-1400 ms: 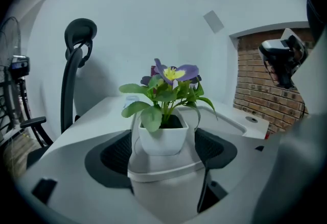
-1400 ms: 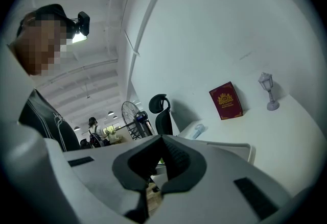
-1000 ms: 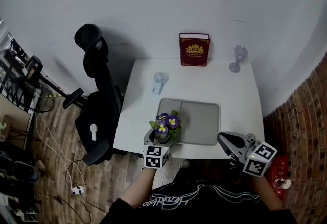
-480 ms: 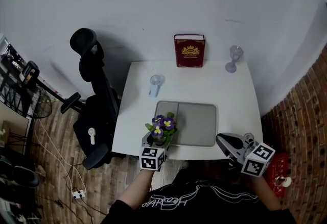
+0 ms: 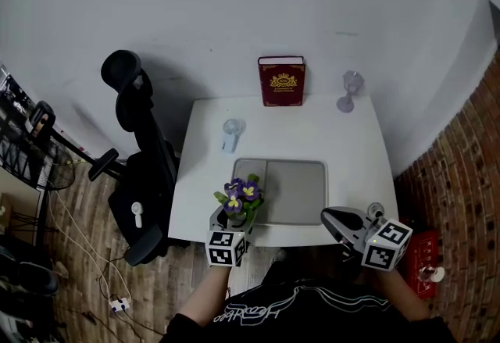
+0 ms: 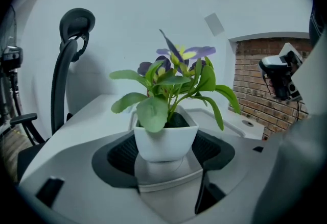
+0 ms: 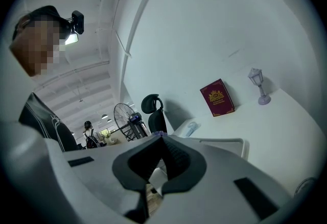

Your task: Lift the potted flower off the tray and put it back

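Note:
The potted flower point(image 5: 238, 194), purple and yellow blooms in a small white pot point(image 6: 164, 139), stands at the near left corner of the grey tray point(image 5: 293, 189). I cannot tell whether it rests on the tray or on the table. My left gripper point(image 5: 232, 216) has its dark pads point(image 6: 117, 154) against both sides of the pot. My right gripper point(image 5: 328, 218) hangs off the table's front edge, to the right of the tray, jaws together and holding nothing.
On the white table point(image 5: 351, 154), a red book point(image 5: 281, 81) stands at the back, a clear goblet point(image 5: 348, 91) to its right, a small pale-blue fan point(image 5: 231, 133) lies behind the tray. A black office chair point(image 5: 137, 154) stands left, a brick wall point(image 5: 461, 201) right.
The head view has shifted a little, so the table sits slightly further left in the picture. Both grippers stay where they were relative to the table.

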`<state>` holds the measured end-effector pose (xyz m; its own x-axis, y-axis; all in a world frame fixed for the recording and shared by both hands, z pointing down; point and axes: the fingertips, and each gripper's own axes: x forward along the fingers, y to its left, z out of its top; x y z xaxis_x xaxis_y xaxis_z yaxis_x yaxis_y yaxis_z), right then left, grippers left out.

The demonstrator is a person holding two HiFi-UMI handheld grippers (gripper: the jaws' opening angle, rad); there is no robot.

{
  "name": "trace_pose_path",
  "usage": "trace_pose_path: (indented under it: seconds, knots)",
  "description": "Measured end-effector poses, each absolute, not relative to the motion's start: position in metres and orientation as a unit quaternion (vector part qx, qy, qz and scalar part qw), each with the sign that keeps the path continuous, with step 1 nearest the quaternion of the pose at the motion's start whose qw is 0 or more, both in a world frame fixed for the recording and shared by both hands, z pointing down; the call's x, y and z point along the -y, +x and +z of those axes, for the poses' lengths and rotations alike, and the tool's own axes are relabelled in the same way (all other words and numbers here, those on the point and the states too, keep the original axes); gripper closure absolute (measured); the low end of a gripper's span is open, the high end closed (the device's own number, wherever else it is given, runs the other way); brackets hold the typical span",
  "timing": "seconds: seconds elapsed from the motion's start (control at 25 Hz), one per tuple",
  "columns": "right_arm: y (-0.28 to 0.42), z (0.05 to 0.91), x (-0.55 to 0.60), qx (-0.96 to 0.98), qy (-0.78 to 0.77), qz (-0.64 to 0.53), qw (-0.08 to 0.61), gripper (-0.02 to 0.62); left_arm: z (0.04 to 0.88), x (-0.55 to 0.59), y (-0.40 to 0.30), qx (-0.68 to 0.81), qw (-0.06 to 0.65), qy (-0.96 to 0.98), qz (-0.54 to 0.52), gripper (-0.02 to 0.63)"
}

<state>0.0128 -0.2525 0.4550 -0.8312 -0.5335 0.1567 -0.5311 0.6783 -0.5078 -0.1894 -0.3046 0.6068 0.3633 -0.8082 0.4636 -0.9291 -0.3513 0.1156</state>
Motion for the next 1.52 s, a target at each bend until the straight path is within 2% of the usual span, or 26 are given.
trace_pose_path:
  seconds: [1.0, 1.52]
  knots:
    - [-0.007, 0.453, 0.189, -0.935, -0.237, -0.265, 0.003, 0.593, 0.455, 0.185, -0.157, 0.512, 0.203, 0.830, 0.083, 0.261]
    - [0.008, 0.452, 0.147, -0.940, -0.224, -0.257, -0.003, 0.592, 0.451, 0.132, -0.142, 0.517, 0.216, 0.826, 0.056, 0.261]
